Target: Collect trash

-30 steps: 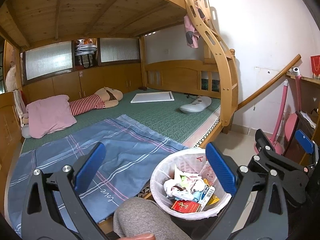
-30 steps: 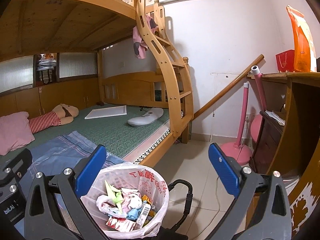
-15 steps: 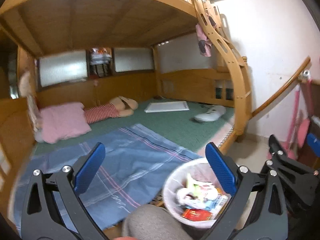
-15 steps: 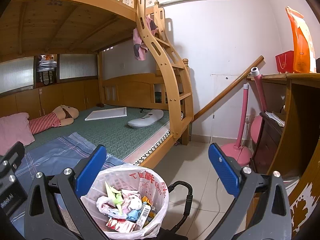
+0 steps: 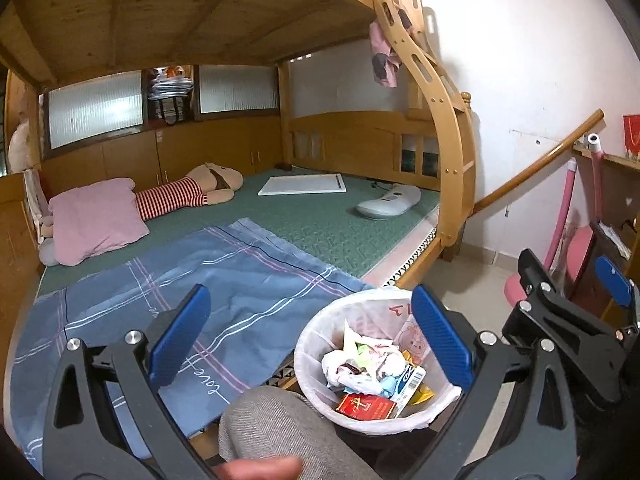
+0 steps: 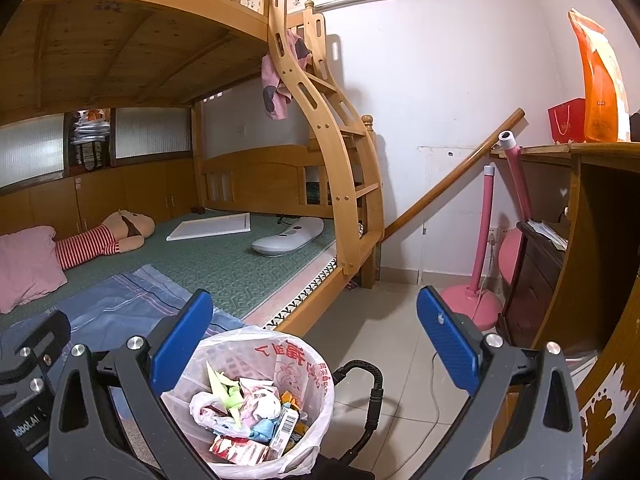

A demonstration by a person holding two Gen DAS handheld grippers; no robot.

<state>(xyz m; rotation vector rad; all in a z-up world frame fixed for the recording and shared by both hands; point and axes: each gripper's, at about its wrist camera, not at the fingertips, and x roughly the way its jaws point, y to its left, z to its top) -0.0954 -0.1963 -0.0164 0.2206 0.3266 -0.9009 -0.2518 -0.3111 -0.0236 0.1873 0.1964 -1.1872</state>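
Observation:
A white bin lined with a plastic bag stands on the floor beside the bed, full of crumpled paper, wrappers and a red packet. It also shows in the right wrist view. My left gripper is open and empty, held above the bed edge and the bin. My right gripper is open and empty, above the bin; it also shows at the right of the left wrist view.
A bunk bed holds a blue sheet, pink pillow, striped doll, white board and white device. A wooden ladder, pink fan stand and wooden desk border the tiled floor. My knee is below.
The left gripper swung left and came back, ending slightly further from the bin than a second ago. The right gripper has barely moved. Both stay open.

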